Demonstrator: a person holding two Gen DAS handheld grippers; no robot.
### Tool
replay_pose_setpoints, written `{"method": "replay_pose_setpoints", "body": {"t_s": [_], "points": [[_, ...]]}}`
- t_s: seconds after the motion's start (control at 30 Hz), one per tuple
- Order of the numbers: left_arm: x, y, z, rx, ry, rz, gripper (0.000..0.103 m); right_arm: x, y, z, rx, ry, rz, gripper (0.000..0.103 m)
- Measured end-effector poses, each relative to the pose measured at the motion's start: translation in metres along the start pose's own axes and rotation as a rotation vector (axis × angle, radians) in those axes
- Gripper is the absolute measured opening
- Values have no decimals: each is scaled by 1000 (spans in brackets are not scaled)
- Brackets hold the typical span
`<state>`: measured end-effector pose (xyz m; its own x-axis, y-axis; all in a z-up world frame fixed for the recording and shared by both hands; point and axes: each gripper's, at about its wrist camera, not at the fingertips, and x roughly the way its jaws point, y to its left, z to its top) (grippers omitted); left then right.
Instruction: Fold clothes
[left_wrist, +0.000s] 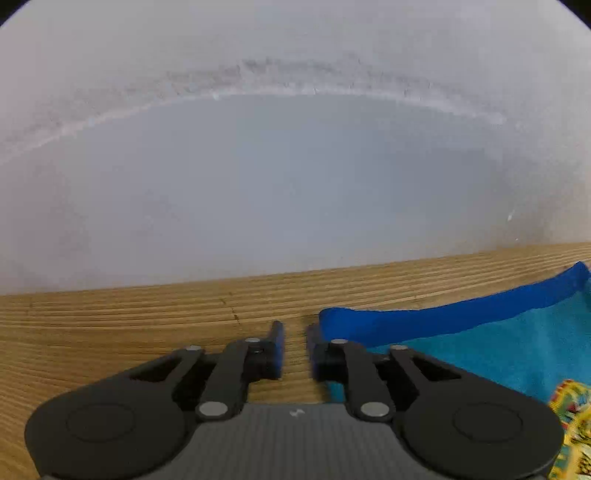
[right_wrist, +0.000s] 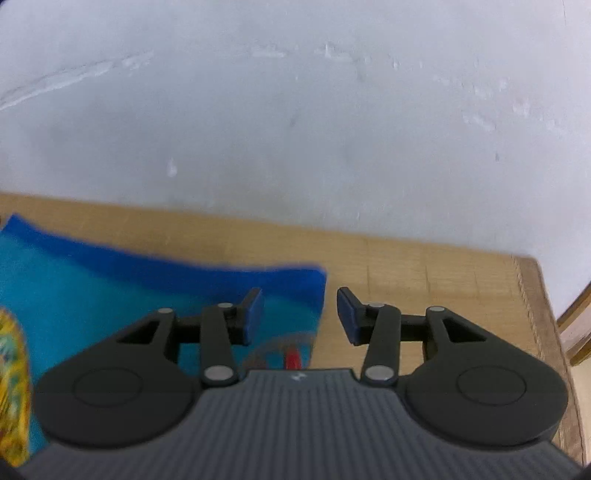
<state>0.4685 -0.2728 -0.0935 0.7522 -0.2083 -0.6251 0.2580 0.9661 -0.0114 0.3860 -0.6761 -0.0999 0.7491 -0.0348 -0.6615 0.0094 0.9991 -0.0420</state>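
Left gripper (left_wrist: 294, 345) open over table (left_wrist: 147, 317), garment (left_wrist: 498, 343) beside, wall (left_wrist: 277, 166) behind

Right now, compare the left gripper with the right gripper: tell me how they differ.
The left gripper shows a narrow gap between its fingers; the right gripper stands clearly wider. The left sits over bare wood just left of the blue garment's corner; the right straddles the garment's right edge, one finger above cloth. Both hold nothing and have blue pads.

Soft even light, motion blur, fisheye edges
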Motion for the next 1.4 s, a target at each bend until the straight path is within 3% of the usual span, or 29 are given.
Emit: {"method": "replay_pose_setpoints", "body": {"t_s": [0.13, 0.23, 0.27, 0.3, 0.4, 0.53, 0.6, 0.67, 0.8, 0.83, 0.87, 0.9, 0.97, 1.03, 1.1, 1.13, 1.17, 1.23, 1.3, 1.33, 1.4], "points": [[-33, -13, -5, -18, 6, -104, 23, -4, -24, -18, 148, 107, 81, 46], [-52, -38, -22, 15, 40, -199, 25, -11, -20, -36, 151, 116, 133, 45], [-56, -47, -30, 22, 52, -220, 25, -13, -12, -36, 108, 101, 116, 18], [-58, -56, -39, 25, 63, -238, 25, -14, -4, -36, 64, 86, 99, 1], [-51, -74, -63, 57, 116, -220, 25, -5, 1, -18, 32, 41, 3, 3], [-49, -85, -71, 104, 91, -169, 26, 23, -22, -2, 15, 40, -220, 3], [-50, -84, -69, 99, 101, -166, 26, 24, -30, 0, 32, 33, -235, 4], [-50, -81, -67, 78, 100, -185, 27, 14, -32, 1, 75, 0, -155, 7], [-40, -71, -63, 26, 107, -172, 28, -12, -7, -11, 8, -2, 220, 10], [-39, -71, -62, 22, 99, -168, 28, -14, 1, -16, -31, 25, 298, 7], [-34, -73, -59, 31, 94, -156, 28, -7, 12, -22, -95, 88, 319, 6], [-29, -77, -53, 50, 90, -141, 28, 1, 19, -26, -145, 112, 292, 5], [-22, -81, -50, 88, 81, -115, 32, 14, 16, -27, -157, 49, 197, 6], [-15, -82, -47, 120, 72, -89, 42, 44, -5, -16, -51, 36, 15, 7], [-14, -80, -43, 117, 70, -65, 49, 76, -21, -5, -35, 51, -247, 12], [-12, -76, -41, 100, 73, -64, 51, 86, -24, -3, -49, 61, -336, 12], [-11, -72, -40, 73, 80, -74, 51, 89, -28, 1, -32, 53, -361, 13], [-14, -64, -39, 36, 83, -95, 49, 76, -32, 3, 76, -3, -250, 13], [-24, -59, -41, 5, 96, -129, 48, 46, -32, -1, 187, -45, -27, 19], [-32, -58, -44, -7, 102, -158, 48, 32, -30, -4, 225, -62, 73, 26], [-53, -60, -51, 1, 110, -191, 48, 5, -15, -20, 202, -69, 188, 38]]}}
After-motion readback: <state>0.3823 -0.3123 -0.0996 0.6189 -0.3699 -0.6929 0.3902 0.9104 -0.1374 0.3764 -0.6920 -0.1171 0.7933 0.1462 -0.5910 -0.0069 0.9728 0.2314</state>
